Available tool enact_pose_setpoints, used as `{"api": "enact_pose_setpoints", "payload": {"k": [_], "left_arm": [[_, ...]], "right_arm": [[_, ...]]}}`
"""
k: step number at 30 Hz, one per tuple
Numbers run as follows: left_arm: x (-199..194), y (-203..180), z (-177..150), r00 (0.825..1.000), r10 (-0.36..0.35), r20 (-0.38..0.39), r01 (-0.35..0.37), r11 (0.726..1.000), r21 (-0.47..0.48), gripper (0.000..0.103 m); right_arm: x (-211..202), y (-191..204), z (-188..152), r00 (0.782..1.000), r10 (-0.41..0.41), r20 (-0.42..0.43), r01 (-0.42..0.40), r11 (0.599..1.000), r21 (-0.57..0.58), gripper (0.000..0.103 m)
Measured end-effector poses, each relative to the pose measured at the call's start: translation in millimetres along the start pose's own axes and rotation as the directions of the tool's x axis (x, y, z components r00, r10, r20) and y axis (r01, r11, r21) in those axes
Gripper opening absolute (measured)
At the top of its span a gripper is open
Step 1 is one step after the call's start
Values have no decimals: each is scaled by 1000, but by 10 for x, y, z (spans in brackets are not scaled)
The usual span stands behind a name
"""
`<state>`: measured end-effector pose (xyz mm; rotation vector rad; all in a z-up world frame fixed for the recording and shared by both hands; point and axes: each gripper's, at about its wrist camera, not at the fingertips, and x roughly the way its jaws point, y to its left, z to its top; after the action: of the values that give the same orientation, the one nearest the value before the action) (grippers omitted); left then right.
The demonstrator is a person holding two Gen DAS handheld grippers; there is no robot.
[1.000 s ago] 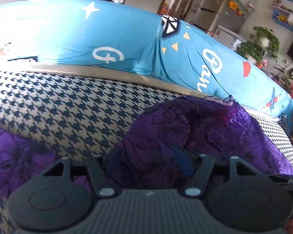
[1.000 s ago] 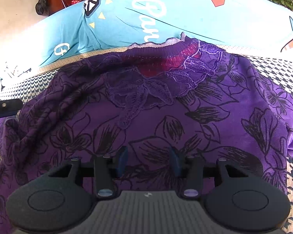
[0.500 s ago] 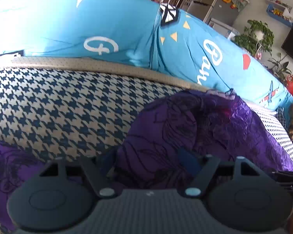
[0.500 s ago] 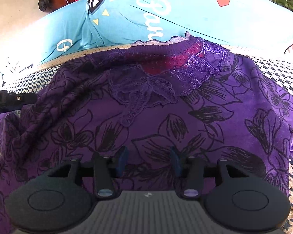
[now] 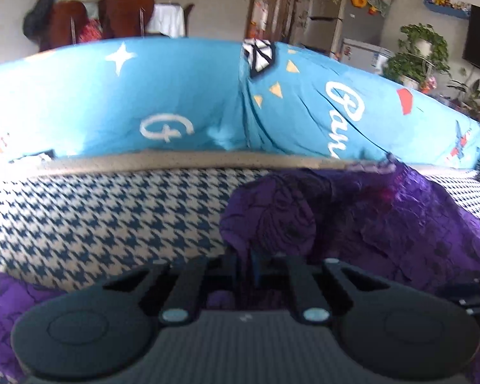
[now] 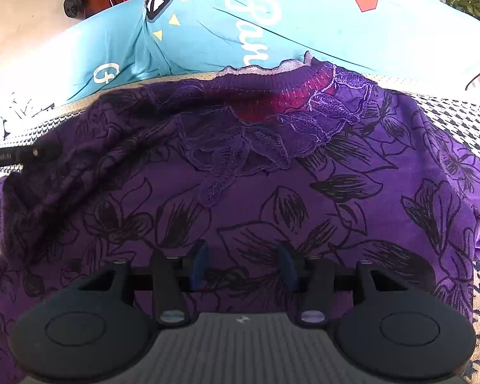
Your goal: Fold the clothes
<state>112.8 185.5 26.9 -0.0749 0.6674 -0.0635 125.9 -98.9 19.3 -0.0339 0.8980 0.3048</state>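
closed since before, left tool (image 5: 246,264) hides its pinched purple garment (image 5: 352,217).

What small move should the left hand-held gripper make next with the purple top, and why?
Probably lift and carry the pinched fold across toward the middle of the purple top. The left hand-held gripper is shut on a bunched edge of it, over the houndstooth cover, while the right hand-held gripper sits open above the spread-out front, gripping nothing.
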Motion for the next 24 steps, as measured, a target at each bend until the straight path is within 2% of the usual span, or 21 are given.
{"api": "enact_pose_setpoints", "payload": {"k": [2,9,13,16,18,21,22,24], "left_arm": [[-8,-38,74,996,82,43,-83,996,32,8],[167,-79,338,964,232,132,-243,967,74,8],[284,-42,489,951,260,164,-273,961,56,8],[426,-44,561,943,276,185,-294,953,76,8],[585,-42,573,944,284,168,-302,949,94,8],[917,81,502,953,299,49,-302,950,74,10],[1016,140,458,952,305,6,-305,950,62,11],[1182,241,381,947,315,-64,-313,949,39,21]], "right_arm": [[4,7,-1,1000,-2,0,2,1000,-1,48],[21,34,-5,1000,-6,1,6,1000,-20,51],[23,42,-7,1000,-4,1,4,1000,-21,52],[28,31,0,1000,4,-1,-4,1000,-14,52],[37,14,-2,1000,9,-2,-9,1000,-14,53],[44,0,-4,1000,15,-3,-15,1000,-18,54],[42,-4,-2,1000,18,-3,-18,1000,-18,54],[48,-13,8,1000,21,-4,-21,1000,-18,54]]}}
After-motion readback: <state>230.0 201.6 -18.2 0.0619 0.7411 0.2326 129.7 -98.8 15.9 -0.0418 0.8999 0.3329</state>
